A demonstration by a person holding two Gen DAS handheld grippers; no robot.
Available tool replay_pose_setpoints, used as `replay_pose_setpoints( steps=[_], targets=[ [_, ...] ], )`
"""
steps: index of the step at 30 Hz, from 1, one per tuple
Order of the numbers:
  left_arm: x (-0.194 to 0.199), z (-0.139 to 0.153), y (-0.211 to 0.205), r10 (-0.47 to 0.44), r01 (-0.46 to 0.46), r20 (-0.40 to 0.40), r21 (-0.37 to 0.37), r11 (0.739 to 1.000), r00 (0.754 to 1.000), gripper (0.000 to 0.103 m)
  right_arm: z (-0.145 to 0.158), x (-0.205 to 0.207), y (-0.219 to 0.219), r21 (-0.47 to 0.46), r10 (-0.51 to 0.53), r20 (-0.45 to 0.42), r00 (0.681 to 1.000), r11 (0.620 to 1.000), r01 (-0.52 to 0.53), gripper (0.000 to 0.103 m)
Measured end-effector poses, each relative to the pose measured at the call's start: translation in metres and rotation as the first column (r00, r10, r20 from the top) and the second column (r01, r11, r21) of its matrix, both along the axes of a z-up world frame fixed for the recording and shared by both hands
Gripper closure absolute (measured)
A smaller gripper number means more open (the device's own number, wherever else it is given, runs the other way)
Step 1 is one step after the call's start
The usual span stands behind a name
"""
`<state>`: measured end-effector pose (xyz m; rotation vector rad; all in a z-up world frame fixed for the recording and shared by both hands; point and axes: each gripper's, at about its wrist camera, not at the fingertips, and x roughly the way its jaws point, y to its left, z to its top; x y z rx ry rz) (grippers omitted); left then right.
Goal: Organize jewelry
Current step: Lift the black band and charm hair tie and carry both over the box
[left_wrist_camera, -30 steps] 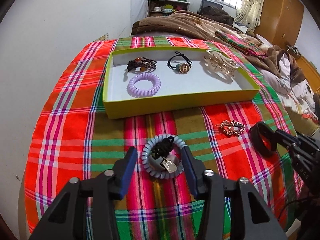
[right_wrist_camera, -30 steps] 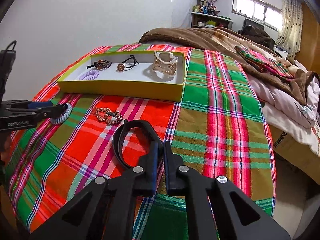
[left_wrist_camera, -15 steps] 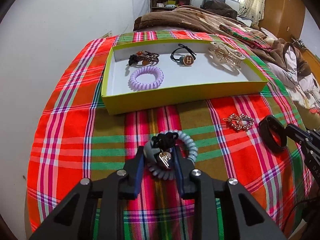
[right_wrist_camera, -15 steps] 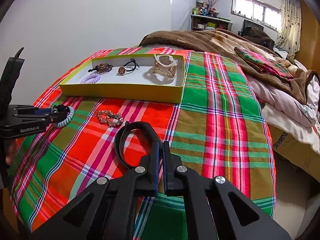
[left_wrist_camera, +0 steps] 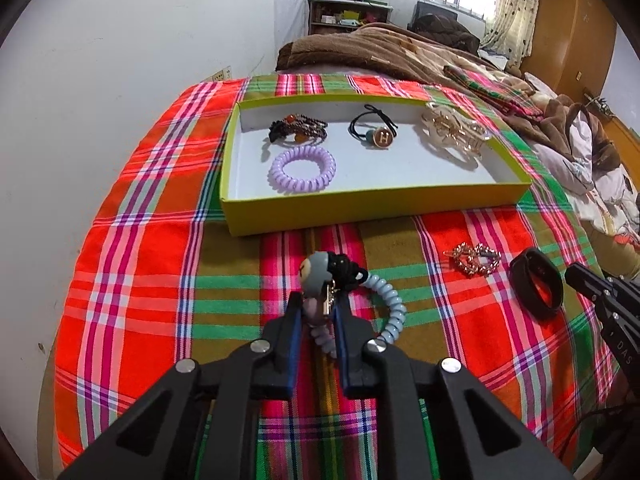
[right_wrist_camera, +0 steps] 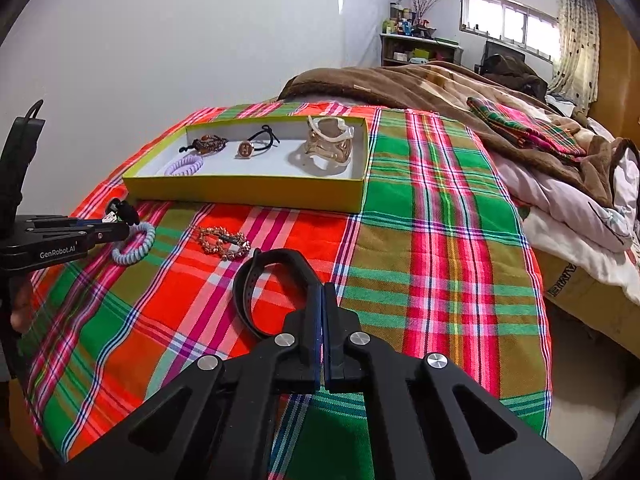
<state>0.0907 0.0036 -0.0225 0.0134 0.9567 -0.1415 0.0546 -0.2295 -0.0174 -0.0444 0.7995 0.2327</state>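
My left gripper (left_wrist_camera: pixel 316 312) is shut on a pale blue coil hair tie (left_wrist_camera: pixel 390 312) with a black knot and grey charm, lifted a little above the plaid cloth; it also shows in the right wrist view (right_wrist_camera: pixel 134 246). My right gripper (right_wrist_camera: pixel 322 300) is shut on a black band (right_wrist_camera: pixel 256 280), also seen in the left wrist view (left_wrist_camera: pixel 536 282). A gold rhinestone clip (left_wrist_camera: pixel 476 258) lies on the cloth between them. The yellow-green tray (left_wrist_camera: pixel 360 212) holds a purple coil tie (left_wrist_camera: pixel 302 164), a beaded tie (left_wrist_camera: pixel 298 128), an H-charm tie (left_wrist_camera: pixel 374 128) and a clear claw clip (left_wrist_camera: pixel 454 130).
The plaid cloth (right_wrist_camera: pixel 420 240) covers a rounded surface next to a white wall on the left. A bed with a brown blanket (right_wrist_camera: pixel 440 84) and bedding lies behind and to the right. The floor drops away at the right edge.
My left gripper closed on the blue coil tie and lifted it off the cloth. My right gripper stayed shut on the black band, nearly still.
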Motion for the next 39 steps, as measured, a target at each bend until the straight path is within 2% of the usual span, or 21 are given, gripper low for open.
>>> replay_pose_setpoints(
  steps=[7, 9, 11, 15, 18, 20, 23, 25, 32, 34, 39],
  targets=[
    [-0.005, 0.008, 0.004, 0.005, -0.005, 0.020, -0.019, 1.000, 1.000, 0.087, 0.004, -0.004, -0.011, 0.055, -0.025, 0.006, 1.000, 0.998, 0.025, 0.103],
    [-0.005, 0.009, 0.004, 0.007, -0.006, 0.020, -0.024, 1.000, 1.000, 0.087, -0.001, 0.000, -0.017, 0.108, -0.020, -0.049, 0.999, 0.994, 0.025, 0.102],
    [-0.005, 0.008, 0.003, 0.005, -0.005, 0.019, -0.030, 1.000, 1.000, 0.087, -0.009, 0.005, -0.019, 0.126, -0.029, -0.104, 0.994, 0.991, 0.042, 0.091],
    [-0.005, 0.007, 0.002, 0.000, 0.000, 0.011, -0.038, 0.999, 1.000, 0.087, -0.009, 0.007, -0.019, 0.131, -0.043, -0.117, 0.992, 0.990, 0.058, 0.090],
    [-0.006, 0.007, 0.001, -0.002, 0.002, 0.011, -0.044, 0.999, 1.000, 0.087, -0.007, 0.011, -0.015, 0.128, -0.043, -0.119, 0.992, 0.990, 0.058, 0.089],
    [-0.006, 0.008, 0.002, 0.000, 0.001, 0.013, -0.047, 0.999, 1.000, 0.087, -0.007, 0.013, -0.008, 0.118, -0.025, -0.118, 0.993, 0.992, 0.039, 0.081],
    [-0.007, 0.008, 0.003, 0.001, -0.001, 0.014, -0.048, 0.999, 1.000, 0.087, -0.009, 0.014, 0.004, 0.070, -0.003, -0.112, 0.994, 0.998, 0.011, 0.077],
    [-0.007, 0.008, 0.004, 0.003, -0.002, 0.013, -0.048, 0.999, 1.000, 0.087, -0.013, 0.018, 0.009, 0.023, -0.011, -0.129, 0.992, 1.000, 0.014, 0.077],
    [-0.007, 0.008, 0.004, -0.003, 0.004, 0.010, -0.050, 0.999, 1.000, 0.087, -0.018, 0.032, 0.015, -0.024, -0.015, -0.140, 0.990, 1.000, 0.011, 0.077],
    [-0.007, 0.008, 0.004, -0.003, 0.004, 0.012, -0.052, 0.999, 1.000, 0.087, -0.017, 0.032, 0.016, -0.035, -0.018, -0.137, 0.990, 0.999, 0.014, 0.082],
    [-0.007, 0.009, 0.003, -0.001, 0.002, 0.014, -0.052, 0.999, 1.000, 0.087, -0.016, 0.029, 0.014, -0.023, -0.013, -0.128, 0.992, 1.000, 0.010, 0.085]
  ],
)
